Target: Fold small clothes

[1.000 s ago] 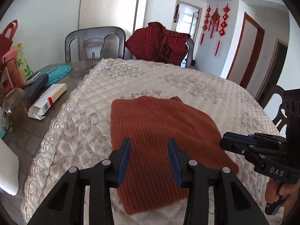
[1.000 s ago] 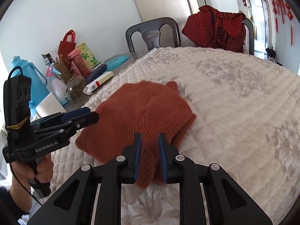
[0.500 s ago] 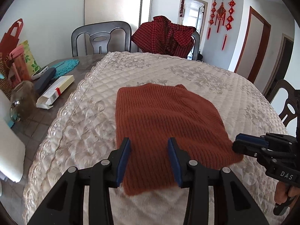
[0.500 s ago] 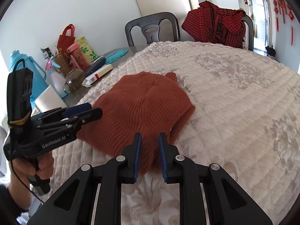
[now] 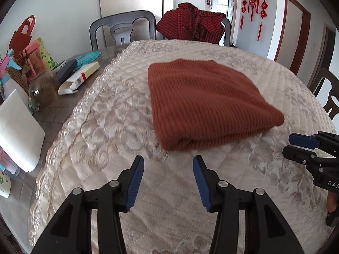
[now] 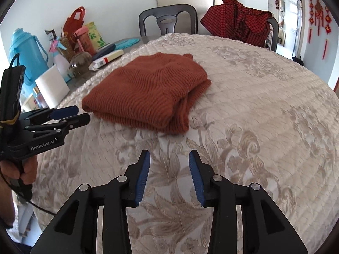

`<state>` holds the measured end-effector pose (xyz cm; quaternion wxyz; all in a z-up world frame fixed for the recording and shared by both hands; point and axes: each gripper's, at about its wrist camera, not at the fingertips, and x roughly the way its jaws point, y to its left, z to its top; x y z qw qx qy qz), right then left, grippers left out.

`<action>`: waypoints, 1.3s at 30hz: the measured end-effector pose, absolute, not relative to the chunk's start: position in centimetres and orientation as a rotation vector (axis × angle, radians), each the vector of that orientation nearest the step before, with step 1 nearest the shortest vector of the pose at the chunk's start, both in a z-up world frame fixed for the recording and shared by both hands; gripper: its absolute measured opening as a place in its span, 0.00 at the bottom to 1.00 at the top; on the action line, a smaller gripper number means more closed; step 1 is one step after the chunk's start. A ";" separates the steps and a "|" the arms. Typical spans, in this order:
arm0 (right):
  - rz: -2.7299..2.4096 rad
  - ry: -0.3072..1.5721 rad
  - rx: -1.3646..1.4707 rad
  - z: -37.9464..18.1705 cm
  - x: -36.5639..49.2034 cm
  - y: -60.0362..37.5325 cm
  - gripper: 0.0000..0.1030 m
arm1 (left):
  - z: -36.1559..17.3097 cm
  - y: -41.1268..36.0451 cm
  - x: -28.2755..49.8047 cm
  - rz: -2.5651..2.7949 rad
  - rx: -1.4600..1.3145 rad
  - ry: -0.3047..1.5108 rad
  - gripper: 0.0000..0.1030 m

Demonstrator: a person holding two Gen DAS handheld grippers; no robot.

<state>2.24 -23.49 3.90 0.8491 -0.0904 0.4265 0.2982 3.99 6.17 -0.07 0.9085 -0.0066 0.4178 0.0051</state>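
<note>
On the quilted table sits the rust sweater, folded into a chunky bundle, layers showing along its near-right edge. Risk as I see it: that thick stack looks springy, so a nudge from either claw could flop the top layer open. Left claw and right claw both hang just short of its near edge, jaws opening, nothing between them, not touching it.
</note>
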 end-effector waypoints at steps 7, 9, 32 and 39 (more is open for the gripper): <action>0.573 0.901 -0.275 2.9 1.7 -22.9 0.40 | -0.7 6.5 3.9 0.030 -0.029 0.888 0.57; 0.567 0.897 -0.289 2.8 1.5 -22.8 0.41 | -0.7 6.5 3.9 0.030 -0.025 0.889 0.58; 0.566 0.897 -0.289 2.7 1.5 -22.7 0.45 | -0.8 6.5 4.1 0.035 -0.019 0.893 0.65; 0.568 0.898 -0.287 2.7 1.5 -22.6 0.46 | -0.9 6.7 4.2 0.043 -0.020 0.895 0.69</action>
